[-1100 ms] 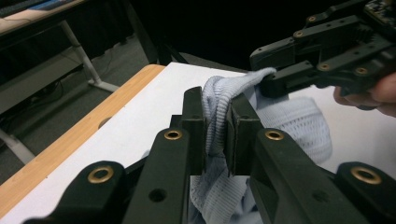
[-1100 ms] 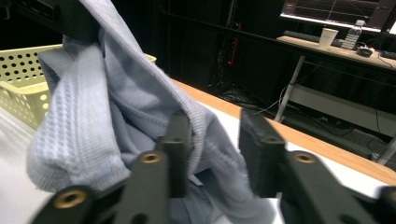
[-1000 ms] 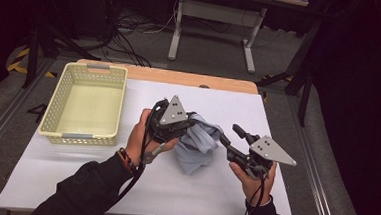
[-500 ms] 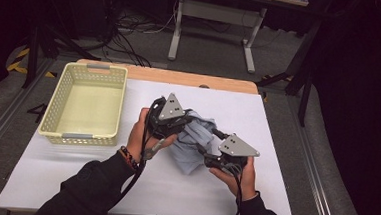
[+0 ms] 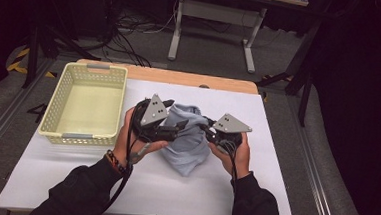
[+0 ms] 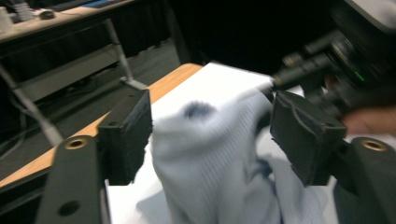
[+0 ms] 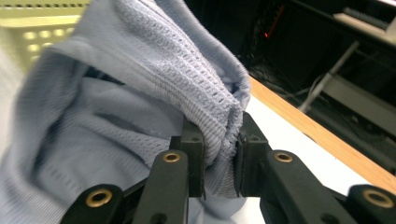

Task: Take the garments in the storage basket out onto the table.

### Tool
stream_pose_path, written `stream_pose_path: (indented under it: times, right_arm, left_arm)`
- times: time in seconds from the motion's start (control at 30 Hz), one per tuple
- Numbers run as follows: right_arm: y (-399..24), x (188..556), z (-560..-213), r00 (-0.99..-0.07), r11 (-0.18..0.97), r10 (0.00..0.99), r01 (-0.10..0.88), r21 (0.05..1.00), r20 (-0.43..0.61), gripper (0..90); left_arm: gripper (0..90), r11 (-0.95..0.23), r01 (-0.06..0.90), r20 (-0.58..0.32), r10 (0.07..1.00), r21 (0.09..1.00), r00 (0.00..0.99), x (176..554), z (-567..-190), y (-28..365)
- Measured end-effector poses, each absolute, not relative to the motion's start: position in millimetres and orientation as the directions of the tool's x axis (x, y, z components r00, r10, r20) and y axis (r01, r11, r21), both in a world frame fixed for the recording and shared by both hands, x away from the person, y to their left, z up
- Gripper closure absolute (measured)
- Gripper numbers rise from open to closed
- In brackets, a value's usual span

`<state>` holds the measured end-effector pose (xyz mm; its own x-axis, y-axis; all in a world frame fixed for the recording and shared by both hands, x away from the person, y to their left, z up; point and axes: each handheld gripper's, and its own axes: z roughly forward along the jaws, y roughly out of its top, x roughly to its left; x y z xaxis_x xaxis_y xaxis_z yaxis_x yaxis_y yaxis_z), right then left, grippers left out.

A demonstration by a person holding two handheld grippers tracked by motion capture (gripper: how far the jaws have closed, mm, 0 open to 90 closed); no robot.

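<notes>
One pale blue garment (image 5: 189, 137), one yellow basket (image 5: 86, 103), two grippers.

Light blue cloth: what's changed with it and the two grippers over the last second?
The right gripper moved in leftward, its jaws closing on the light blue cloth. The left gripper jaws just opened, letting the cloth go though it stays between them. The basket stayed put.

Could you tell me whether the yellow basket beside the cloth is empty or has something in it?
Empty: the high view looks straight into the basket and its floor is bare; the light blue cloth lies outside it.
</notes>
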<state>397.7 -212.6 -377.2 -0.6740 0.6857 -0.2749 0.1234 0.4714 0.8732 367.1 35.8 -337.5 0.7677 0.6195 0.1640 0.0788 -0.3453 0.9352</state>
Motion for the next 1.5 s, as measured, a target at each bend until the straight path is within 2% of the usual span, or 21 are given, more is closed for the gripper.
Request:
stream_pose_path:
  times: [0.13,0.2,0.23,0.27,0.37,0.5,0.6,0.67,0.93,1.0,1.17,1.27,1.37,1.5]
  right_arm:
    - [-208,410,-376,-0.655,0.492,0.698,0.146,0.858,-0.289,77.1]
    - [-211,416,-378,-0.634,0.465,0.727,0.173,0.868,-0.263,77.8]
    - [-218,422,-380,-0.617,0.446,0.748,0.192,0.874,-0.246,78.2]
    - [-218,422,-380,-0.617,0.446,0.748,0.192,0.874,-0.246,78.2]
    - [-237,426,-386,-0.548,0.428,0.800,0.236,0.872,-0.244,78.8]
    - [-253,428,-390,-0.502,0.408,0.833,0.269,0.873,-0.234,78.9]
    - [-277,431,-395,-0.429,0.377,0.875,0.317,0.870,-0.223,78.9]
    - [-283,431,-396,-0.417,0.367,0.883,0.326,0.871,-0.216,78.9]
    - [-310,426,-411,-0.338,0.319,0.921,0.380,0.868,-0.191,78.6]
    - [-318,425,-418,-0.324,0.298,0.931,0.406,0.864,-0.169,74.6]
    - [-320,421,-423,-0.286,0.267,0.947,0.436,0.860,-0.149,43.1]
    - [-317,409,-418,-0.323,0.273,0.936,0.409,0.871,-0.142,36.8]
    - [-312,392,-405,-0.360,0.305,0.916,0.334,0.892,-0.178,34.4]
    - [-307,369,-390,-0.420,0.297,0.891,0.253,0.921,-0.172,29.5]
  left_arm:
    - [24.2,-0.338,0.061,0.162,0.593,0.939,0.789,347,-357,44]
    - [23.2,-0.324,0.100,0.115,0.582,0.941,0.805,339,-374,44]
    - [17.3,-0.339,0.125,0.102,0.580,0.933,0.808,335,-388,43]
    - [15.5,-0.339,0.125,0.102,0.580,0.933,0.808,335,-388,43]
    - [11.1,-0.384,0.187,0.068,0.560,0.904,0.826,332,-420,40]
    - [8.1,-0.426,0.223,0.048,0.539,0.877,0.841,333,-435,36]
    - [8.2,-0.444,0.237,0.034,0.521,0.864,0.853,334,-444,28]
    - [8.5,-0.437,0.256,0.001,0.507,0.862,0.862,335,-448,22]
    - [12.0,-0.493,0.250,0.021,0.480,0.833,0.877,343,-461,-6]
    - [13.6,-0.507,0.217,0.080,0.500,0.834,0.862,348,-460,-12]
    - [18.9,-0.489,0.207,0.081,0.505,0.847,0.859,351,-456,-7]
    - [17.0,-0.519,0.169,0.127,0.486,0.838,0.865,344,-449,8]
    - [15.4,-0.511,0.156,0.141,0.495,0.846,0.858,338,-442,27]
    - [14.4,-0.497,0.123,0.175,0.512,0.859,0.841,329,-433,53]
